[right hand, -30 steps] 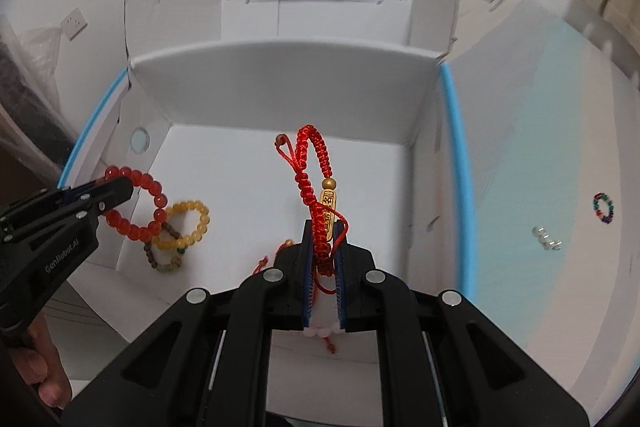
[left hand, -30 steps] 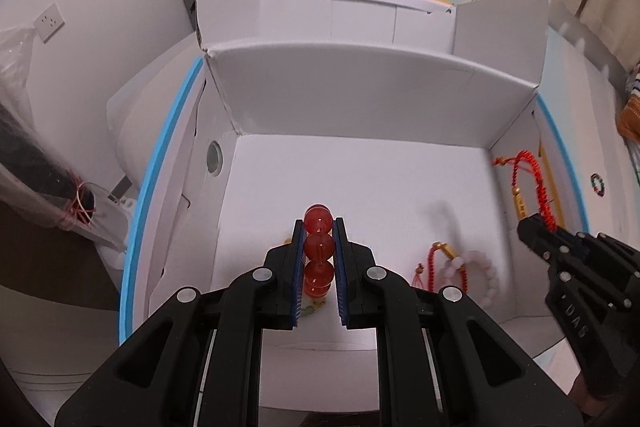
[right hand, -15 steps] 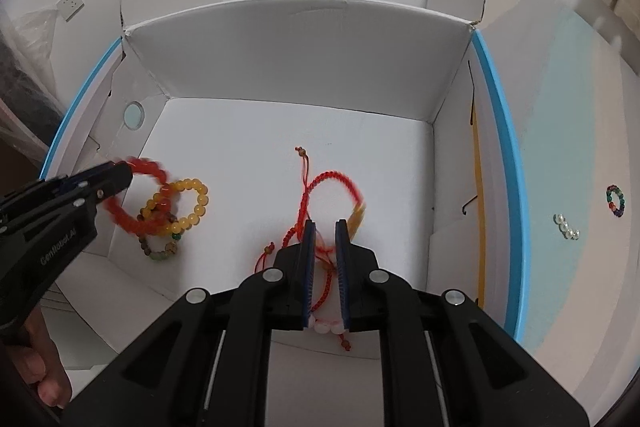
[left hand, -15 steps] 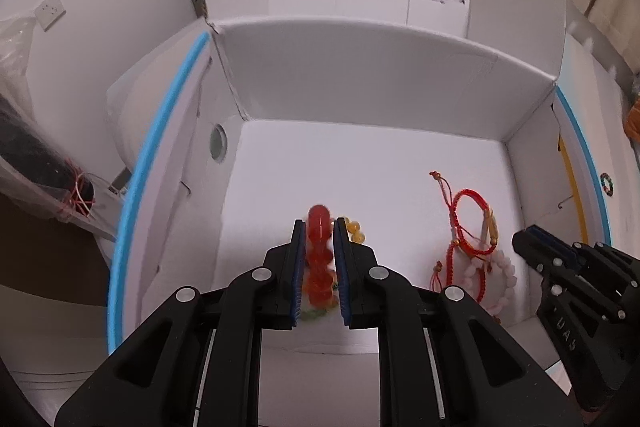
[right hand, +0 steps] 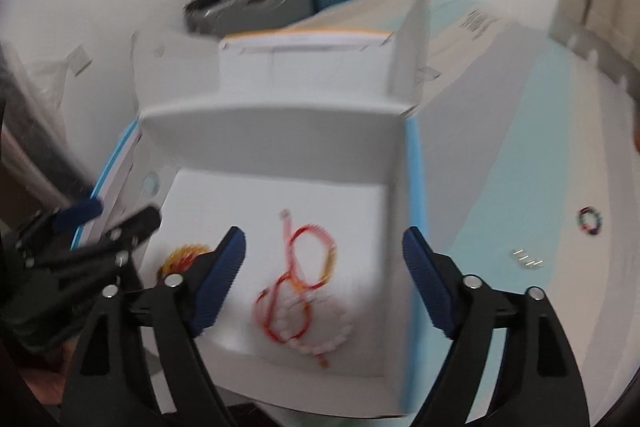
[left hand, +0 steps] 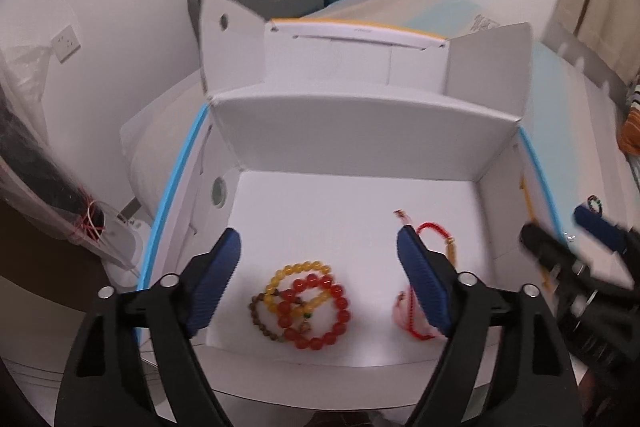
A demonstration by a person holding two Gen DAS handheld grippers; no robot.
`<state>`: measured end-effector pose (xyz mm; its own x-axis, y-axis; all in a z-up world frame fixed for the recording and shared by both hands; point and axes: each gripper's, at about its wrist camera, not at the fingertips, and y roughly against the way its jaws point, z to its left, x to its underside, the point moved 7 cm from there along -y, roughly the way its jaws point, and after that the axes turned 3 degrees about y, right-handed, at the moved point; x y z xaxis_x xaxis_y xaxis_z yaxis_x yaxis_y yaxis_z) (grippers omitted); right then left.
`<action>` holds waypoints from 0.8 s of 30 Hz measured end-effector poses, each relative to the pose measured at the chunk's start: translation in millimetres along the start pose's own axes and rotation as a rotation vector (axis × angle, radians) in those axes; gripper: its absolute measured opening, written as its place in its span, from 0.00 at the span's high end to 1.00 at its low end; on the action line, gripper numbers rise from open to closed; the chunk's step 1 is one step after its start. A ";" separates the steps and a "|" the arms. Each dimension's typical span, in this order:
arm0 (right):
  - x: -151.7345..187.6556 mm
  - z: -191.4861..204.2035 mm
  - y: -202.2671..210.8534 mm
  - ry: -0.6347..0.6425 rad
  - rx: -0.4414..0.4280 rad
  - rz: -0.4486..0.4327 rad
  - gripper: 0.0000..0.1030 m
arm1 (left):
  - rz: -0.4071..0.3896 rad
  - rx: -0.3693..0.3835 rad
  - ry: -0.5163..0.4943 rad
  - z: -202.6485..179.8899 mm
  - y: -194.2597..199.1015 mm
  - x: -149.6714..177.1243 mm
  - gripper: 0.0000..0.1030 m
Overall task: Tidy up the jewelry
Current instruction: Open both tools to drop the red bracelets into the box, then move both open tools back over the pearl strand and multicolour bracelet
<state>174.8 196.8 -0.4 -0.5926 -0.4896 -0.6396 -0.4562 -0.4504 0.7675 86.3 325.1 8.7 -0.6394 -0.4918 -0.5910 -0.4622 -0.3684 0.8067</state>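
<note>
Now that both your grippers have just been opening, the left gripper (left hand: 318,269) and the right gripper (right hand: 324,269) hang wide apart over the box (left hand: 360,131) with nothing between their jaws. The red beads (left hand: 316,311) lie near its front edge, the red cord (right hand: 308,259) beside them. A small ring (right hand: 590,221) and pearls (right hand: 528,261) wait outside on the bed (right hand: 520,131).

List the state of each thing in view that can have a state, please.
White box: open, flaps up.
Red bead bracelet: released, lying in box on the yellow one.
Red cord bracelet: released, lying in box.
Left gripper: jaws just opened, empty.
Right gripper: jaws just opened, empty.
Multicolour ring: outside box.
</note>
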 end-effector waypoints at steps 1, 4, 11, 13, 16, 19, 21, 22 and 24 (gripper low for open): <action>-5.9 -13.2 7.1 -0.015 0.020 -0.023 0.23 | -0.006 0.006 -0.011 -7.9 2.8 -1.3 0.18; -15.8 -49.4 22.3 -0.080 0.052 -0.063 0.21 | -0.024 0.021 -0.048 -31.3 9.0 -5.3 0.13; -20.8 -126.6 47.1 -0.155 0.174 -0.116 0.15 | -0.042 0.078 -0.106 -88.3 16.0 -10.3 0.07; -21.3 -142.5 50.5 -0.161 0.199 -0.121 0.15 | -0.042 0.095 -0.122 -103.6 17.0 -10.2 0.06; -21.6 -163.1 57.5 -0.160 0.246 -0.136 0.09 | -0.041 0.129 -0.145 -131.5 18.9 -8.2 0.06; -19.5 -184.8 64.2 -0.150 0.294 -0.148 0.09 | -0.037 0.170 -0.179 -164.4 20.0 -4.9 0.06; -17.4 -195.1 64.7 -0.154 0.308 -0.147 0.09 | -0.043 0.195 -0.205 -187.5 20.9 -2.1 0.06; -15.9 -203.9 65.6 -0.159 0.314 -0.145 0.09 | -0.045 0.206 -0.216 -198.1 20.6 -0.7 0.06; -11.5 -221.9 68.5 -0.174 0.339 -0.133 0.09 | -0.040 0.237 -0.238 -224.4 16.8 4.1 0.06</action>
<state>297.6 5.9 49.9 -0.6035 -0.2969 -0.7400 -0.7128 -0.2150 0.6676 213.8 139.8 17.9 -0.7304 -0.2726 -0.6262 -0.6018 -0.1766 0.7789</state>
